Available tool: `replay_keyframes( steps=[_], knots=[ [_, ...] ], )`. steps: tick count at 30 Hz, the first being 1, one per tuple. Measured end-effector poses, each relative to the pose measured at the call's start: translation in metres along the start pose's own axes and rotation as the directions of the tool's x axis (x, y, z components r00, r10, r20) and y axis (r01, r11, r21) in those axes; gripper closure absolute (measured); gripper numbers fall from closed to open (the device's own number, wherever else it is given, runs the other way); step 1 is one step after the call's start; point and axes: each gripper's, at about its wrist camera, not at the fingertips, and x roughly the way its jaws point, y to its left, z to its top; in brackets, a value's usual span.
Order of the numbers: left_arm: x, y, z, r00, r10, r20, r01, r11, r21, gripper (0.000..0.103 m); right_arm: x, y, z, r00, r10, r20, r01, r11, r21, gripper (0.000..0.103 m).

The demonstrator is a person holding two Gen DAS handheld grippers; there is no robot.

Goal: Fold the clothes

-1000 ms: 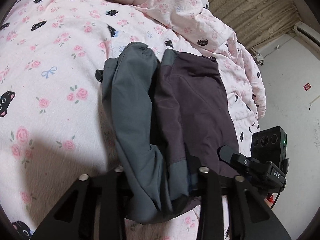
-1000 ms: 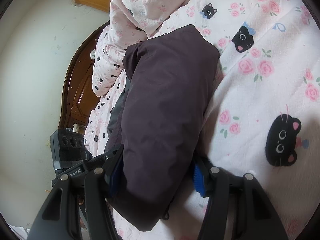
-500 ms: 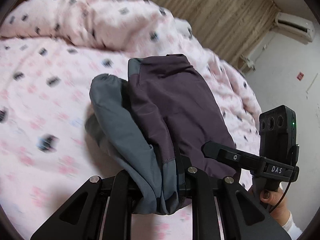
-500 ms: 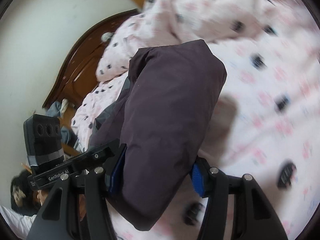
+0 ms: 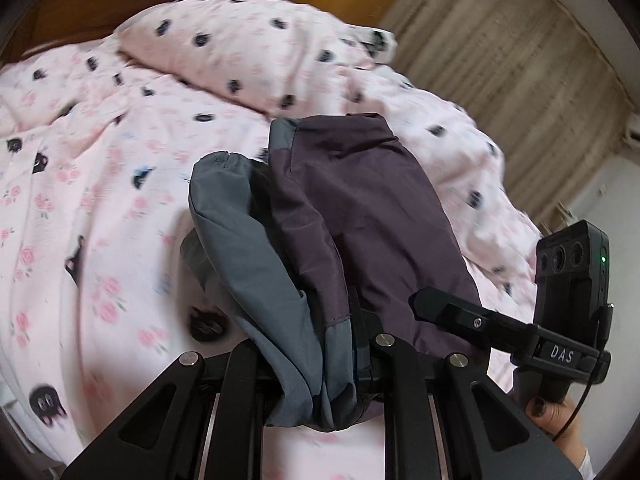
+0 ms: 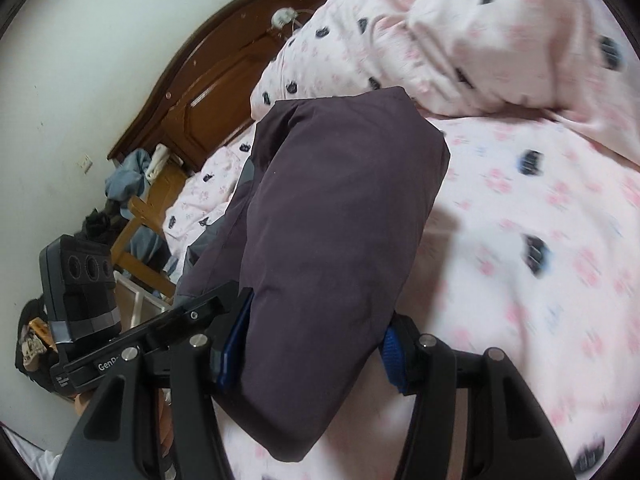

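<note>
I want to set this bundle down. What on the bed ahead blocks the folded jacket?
Nothing visible lies on the sheet just ahead of the folded jacket; only the bunched quilt lies farther back.

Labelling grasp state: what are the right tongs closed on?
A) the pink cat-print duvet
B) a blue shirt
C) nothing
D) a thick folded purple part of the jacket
D: in the right wrist view the blue pads of the right tongs press both sides of the folded purple jacket, which hangs above the pink cat-print duvet.
</note>
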Motion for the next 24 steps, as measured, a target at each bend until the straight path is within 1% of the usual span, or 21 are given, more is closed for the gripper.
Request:
replay_keyframes(
  steps=[4, 8, 11, 13, 17, 20, 22, 23, 24],
  knots=[
    [0.012, 0.014, 0.007, 0.999, 0.031, 0.008, -0.031, 0.999, -0.011, 0.089, 0.028, -0.005, 0.014, 1.0, 0.002, -0.027, -0.002, 1.0, -0.011, 0.046],
    [0.024, 0.031, 0.016, 1.0, 0.028, 0.007, -0.028, 0.999, -0.024, 0.089, 0.048, -0.01, 0.021, 0.999, 0.004, -0.036, -0.005, 1.0, -0.02, 0.046],
    [0.033, 0.034, 0.017, 0.999, 0.038, 0.001, -0.038, 0.999, -0.001, 0.089, 0.06, -0.014, 0.026, 0.999, -0.006, -0.039, 0.005, 1.0, -0.031, 0.046],
    [0.039, 0.034, 0.015, 0.999, 0.053, -0.015, -0.052, 0.999, 0.012, 0.089, 0.067, -0.016, 0.027, 0.999, -0.022, -0.045, 0.02, 0.999, -0.045, 0.046],
    [0.052, 0.041, 0.007, 0.996, 0.067, -0.065, -0.068, 0.998, -0.013, 0.089, 0.081, -0.022, 0.023, 0.996, -0.053, -0.07, 0.048, 0.996, -0.072, 0.046],
    [0.054, 0.049, 0.001, 0.995, 0.052, -0.084, -0.056, 0.998, -0.042, 0.088, 0.084, -0.03, 0.019, 0.996, -0.046, -0.079, 0.04, 0.997, -0.065, 0.045],
    [0.054, 0.056, -0.004, 0.995, 0.029, -0.095, -0.036, 0.997, -0.071, 0.086, 0.085, -0.035, 0.017, 0.995, -0.044, -0.089, 0.039, 0.998, -0.057, 0.043],
    [0.054, 0.059, -0.006, 0.995, 0.018, -0.102, -0.026, 0.996, -0.084, 0.084, 0.085, -0.037, 0.015, 0.994, -0.048, -0.095, 0.043, 0.998, -0.055, 0.039],
    [0.053, 0.061, -0.007, 0.994, 0.007, -0.107, -0.018, 0.995, -0.097, 0.082, 0.086, -0.04, 0.014, 0.993, -0.056, -0.102, 0.051, 0.997, -0.054, 0.031]
  ],
)
